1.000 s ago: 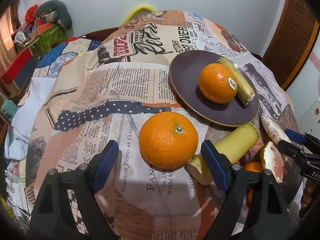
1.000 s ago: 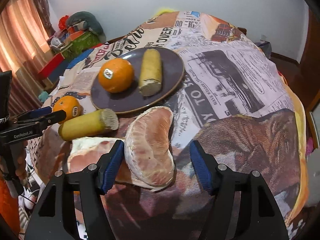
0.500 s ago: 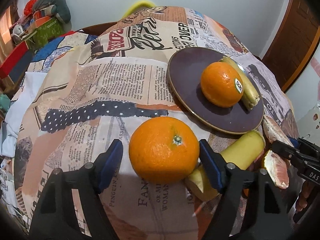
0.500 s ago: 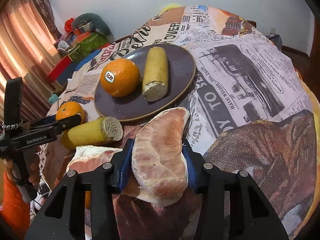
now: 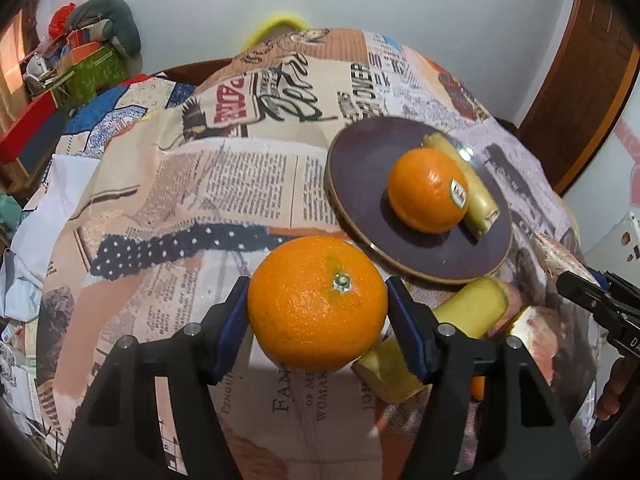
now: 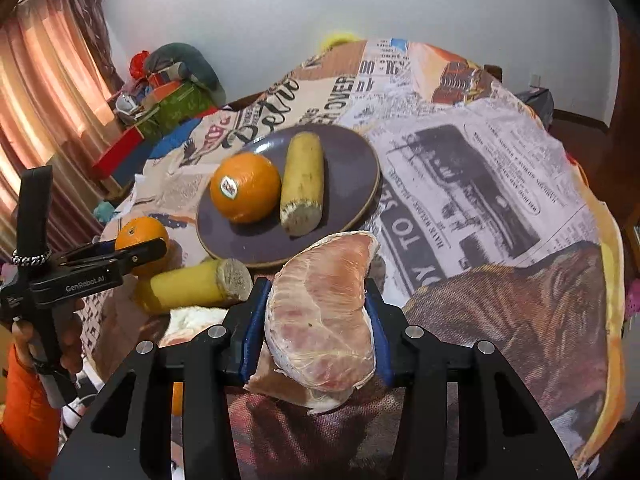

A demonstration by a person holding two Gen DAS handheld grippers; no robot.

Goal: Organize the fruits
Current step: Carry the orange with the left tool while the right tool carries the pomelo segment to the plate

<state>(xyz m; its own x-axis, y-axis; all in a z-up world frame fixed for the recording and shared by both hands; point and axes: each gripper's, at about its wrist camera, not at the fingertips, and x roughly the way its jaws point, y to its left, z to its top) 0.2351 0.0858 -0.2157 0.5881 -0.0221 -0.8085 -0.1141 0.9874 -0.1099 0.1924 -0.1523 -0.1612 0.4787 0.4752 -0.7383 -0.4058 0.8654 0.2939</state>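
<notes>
The left hand-held gripper (image 5: 318,306) is clamping a large orange (image 5: 317,303) between its blue pads (image 5: 234,322), one pad pressing on each side of the fruit. This orange is sitting just in front of the dark plate (image 5: 360,168), apart from its rim, above the newspaper-print cloth (image 5: 200,184) covering the desk.

The right hand-held gripper (image 6: 316,330) is clamping a peeled pomelo segment (image 6: 322,320), with both pads bearing against the flesh. The segment is standing tilted, its upper tip pointing toward the plate and reaching close to the plate's near rim. Whether the segment is touching the cloth cannot be told.

Relative to the plate:
- A second orange with a sticker (image 6: 245,187) is resting on the plate, left of centre in the right wrist view.
- A short yellow-skinned cut stalk (image 6: 302,183) is lying on the plate, touching this orange on its right side, with its cut end facing the near rim.
- A second yellow cut stalk (image 6: 192,286) is lying on the cloth just in front of the plate, off its rim, beside the clamped orange.
- Another pomelo piece (image 6: 192,322) is lying further in front of the plate, next to the second stalk and partly hidden behind the right hand-held gripper.

A pile of coloured boxes and bags (image 5: 88,56) is lying well beyond the plate, at the far left of the desk.
</notes>
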